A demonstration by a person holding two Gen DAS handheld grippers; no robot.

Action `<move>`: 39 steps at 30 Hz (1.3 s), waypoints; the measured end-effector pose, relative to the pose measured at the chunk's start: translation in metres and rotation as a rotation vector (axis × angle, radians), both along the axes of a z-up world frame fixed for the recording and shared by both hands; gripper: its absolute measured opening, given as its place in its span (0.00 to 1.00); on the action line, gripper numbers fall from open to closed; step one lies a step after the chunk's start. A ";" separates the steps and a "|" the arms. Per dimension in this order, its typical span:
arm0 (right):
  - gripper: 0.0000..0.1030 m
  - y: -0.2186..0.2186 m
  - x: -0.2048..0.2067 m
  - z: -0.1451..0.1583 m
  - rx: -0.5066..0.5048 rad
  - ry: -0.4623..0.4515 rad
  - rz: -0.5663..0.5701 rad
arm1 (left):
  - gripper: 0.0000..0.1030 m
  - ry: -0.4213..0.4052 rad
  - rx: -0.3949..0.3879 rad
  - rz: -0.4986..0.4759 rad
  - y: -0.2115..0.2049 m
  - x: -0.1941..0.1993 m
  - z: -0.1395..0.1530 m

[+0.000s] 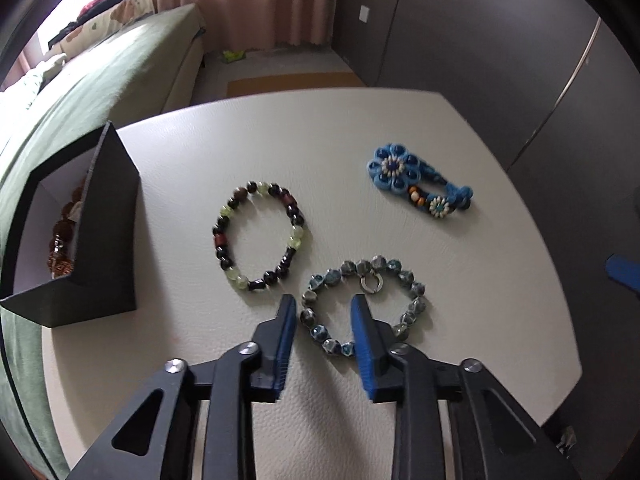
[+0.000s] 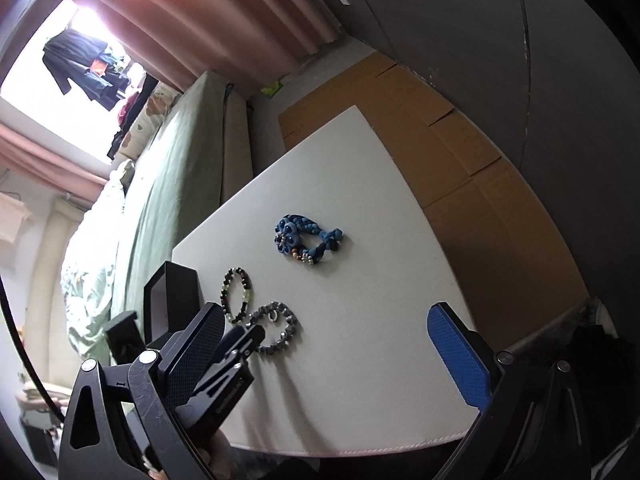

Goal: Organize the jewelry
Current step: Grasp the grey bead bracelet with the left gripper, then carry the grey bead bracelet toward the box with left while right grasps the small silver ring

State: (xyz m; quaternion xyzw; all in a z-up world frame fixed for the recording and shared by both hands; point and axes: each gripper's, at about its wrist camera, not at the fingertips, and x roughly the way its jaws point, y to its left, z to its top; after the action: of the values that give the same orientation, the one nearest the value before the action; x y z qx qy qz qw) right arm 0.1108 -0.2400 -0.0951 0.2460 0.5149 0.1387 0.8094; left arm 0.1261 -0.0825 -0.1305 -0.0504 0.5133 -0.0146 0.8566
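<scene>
Pickup step: left gripper (image 1: 324, 306), half-narrowed around the near-left beads of the grey-blue bracelet (image 1: 412, 304), not pinching yet, so next is squeezing, then lifting toward the black box (image 1: 108, 216) off left.

Left tool (image 1: 323, 307): black angular linkage arms, silver pivot screws, blue ribbed finger pads. Right tool (image 2: 336, 332): matching black frame, scuffed, blue dimpled pads.

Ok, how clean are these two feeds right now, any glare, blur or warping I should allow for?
Left wrist view: sharp on the grey-blue bracelet between the left gripper's fingers; the table edge bows from the fisheye; window blown out top left. Right wrist view: window glare heavier, bracelets small and soft.
</scene>
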 end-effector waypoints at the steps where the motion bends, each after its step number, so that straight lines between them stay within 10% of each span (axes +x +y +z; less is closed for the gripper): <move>1: 1.00 -0.001 0.000 0.000 0.003 0.000 -0.001 | 0.25 -0.014 0.012 -0.003 -0.002 -0.001 0.001; 5: 1.00 -0.003 -0.002 0.005 0.020 -0.016 -0.014 | 0.10 -0.022 0.044 -0.002 -0.005 -0.001 -0.001; 26: 0.96 0.046 0.001 -0.003 -0.068 -0.021 0.089 | 0.08 -0.205 -0.236 0.006 0.037 -0.024 0.073; 39: 0.45 0.111 0.015 -0.038 -0.195 0.045 0.230 | 0.08 -0.251 -0.277 0.104 0.089 -0.031 0.094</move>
State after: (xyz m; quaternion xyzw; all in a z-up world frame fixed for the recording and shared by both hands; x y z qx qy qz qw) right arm 0.1262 -0.1291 -0.1327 0.1087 0.5686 0.1744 0.7966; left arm 0.0951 0.0066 -0.0368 -0.1918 0.3925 -0.0470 0.8983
